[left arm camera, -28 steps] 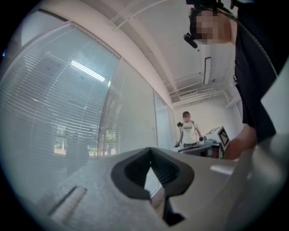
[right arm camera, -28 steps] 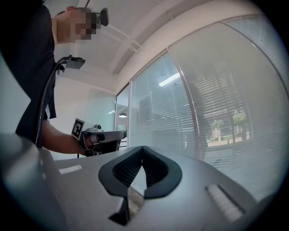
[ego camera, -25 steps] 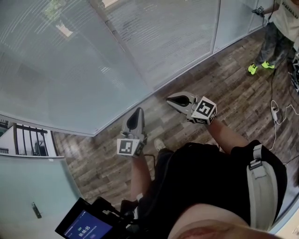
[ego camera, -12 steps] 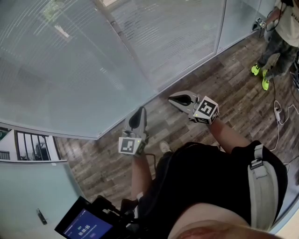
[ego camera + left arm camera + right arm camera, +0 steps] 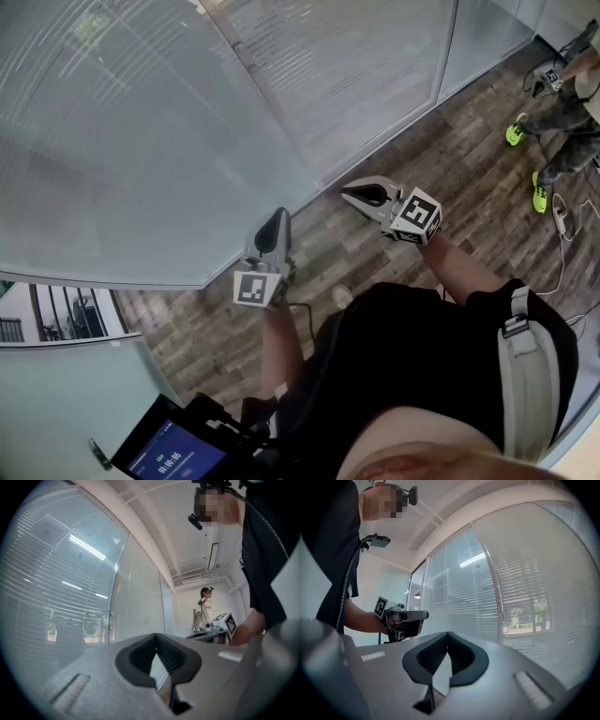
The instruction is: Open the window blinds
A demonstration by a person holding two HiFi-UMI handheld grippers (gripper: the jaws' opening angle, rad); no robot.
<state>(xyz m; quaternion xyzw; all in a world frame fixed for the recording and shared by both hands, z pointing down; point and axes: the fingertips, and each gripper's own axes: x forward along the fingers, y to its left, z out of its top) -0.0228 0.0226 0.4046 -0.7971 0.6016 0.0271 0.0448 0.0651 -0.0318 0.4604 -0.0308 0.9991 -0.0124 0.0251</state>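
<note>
1. The left gripper [image 5: 277, 223] is pointing roughly level toward the glazed wall. Its jaws are pressing together at the tips, with nothing between them. The left forearm [image 5: 275, 349] is reaching forward behind it.
2. The right gripper [image 5: 352, 195] is also aiming at the wall. Its jaws are meeting in the same way and gripping nothing, and the right forearm [image 5: 457, 272] is stretching out from the torso.
3. Both grippers are hovering side by side, apart from each other, above the wood floor [image 5: 469, 178].
4. The window blinds [image 5: 141, 141] are hanging ahead of both grippers with their slats shut behind the glass. They are standing clear of both sets of tips, and neither gripper is touching them. They are filling the left of the left gripper view and the right of the right gripper view.
5. Another person [image 5: 574, 111] is standing well away, at the head view's upper right.
</note>
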